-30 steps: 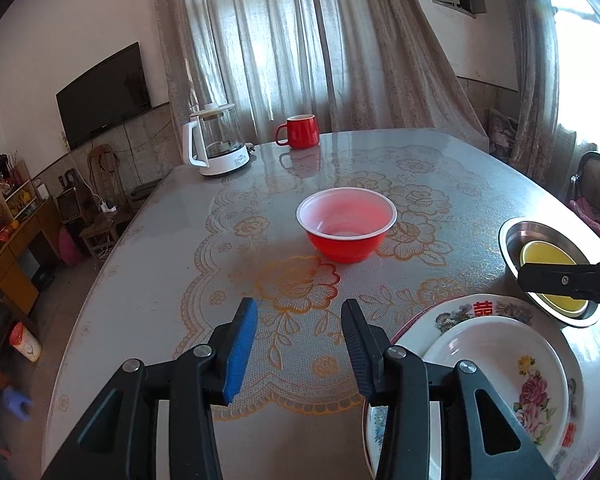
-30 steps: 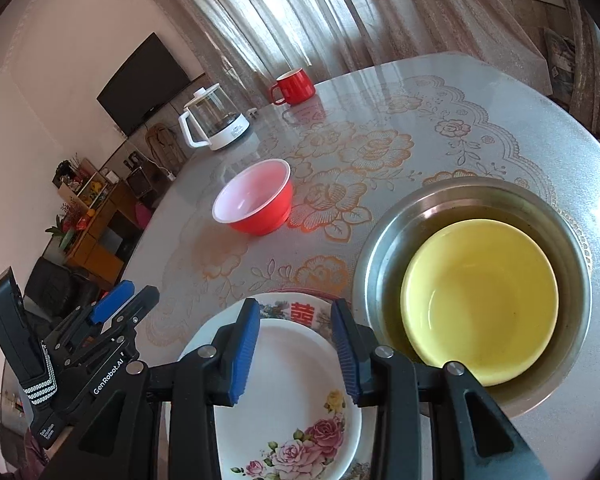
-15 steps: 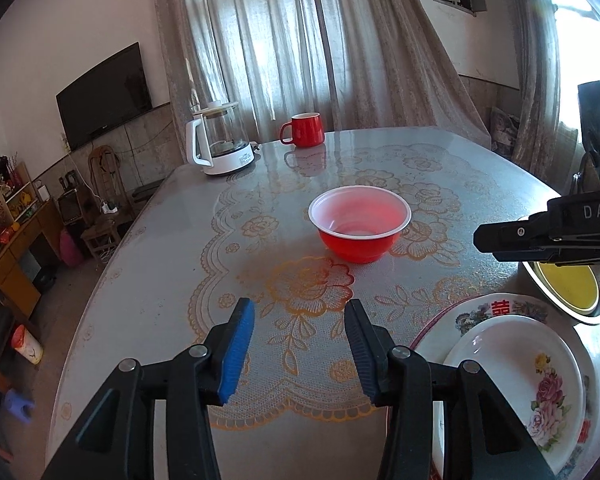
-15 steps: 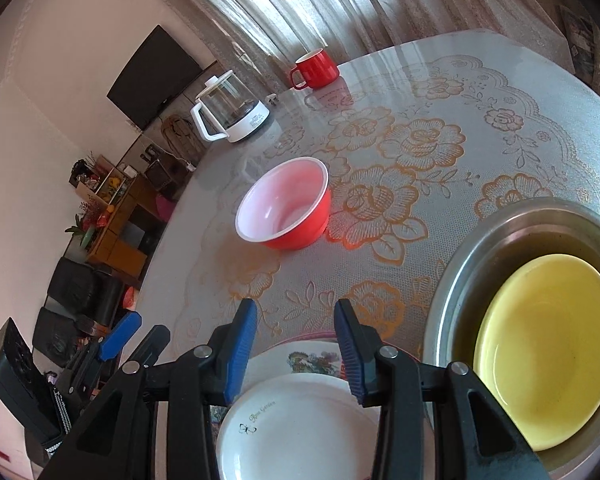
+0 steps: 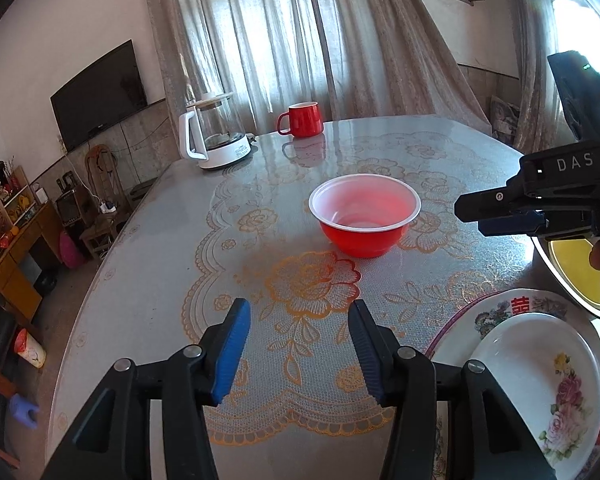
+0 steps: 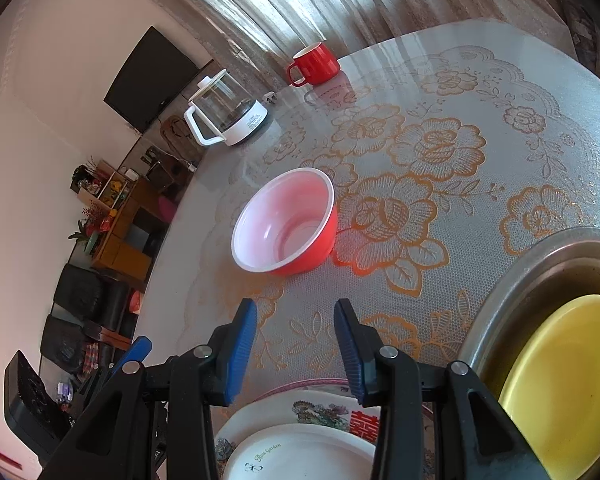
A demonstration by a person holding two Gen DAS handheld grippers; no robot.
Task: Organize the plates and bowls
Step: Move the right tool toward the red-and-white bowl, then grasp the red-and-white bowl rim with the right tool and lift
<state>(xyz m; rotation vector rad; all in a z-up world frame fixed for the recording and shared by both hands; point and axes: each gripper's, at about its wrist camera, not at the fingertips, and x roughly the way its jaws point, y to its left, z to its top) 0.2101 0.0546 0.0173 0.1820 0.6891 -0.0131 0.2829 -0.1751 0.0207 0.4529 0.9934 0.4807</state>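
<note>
Between red bowl (image 5: 364,216) and tongs (image 5: 300,348), bare tablecloth (image 5: 228,272).

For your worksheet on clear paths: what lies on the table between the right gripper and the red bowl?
Nothing: only bare flowered tablecloth separates the right gripper from the red bowl, seen in the right wrist view.

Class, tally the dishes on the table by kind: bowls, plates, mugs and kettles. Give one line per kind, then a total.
Bowls: 3, the red bowl, yellow bowl, metal bowl
Plates: 2, the white plate, patterned plate
Mugs: 1, the red mug
Kettles: 1, the glass kettle
Total: 7
</note>
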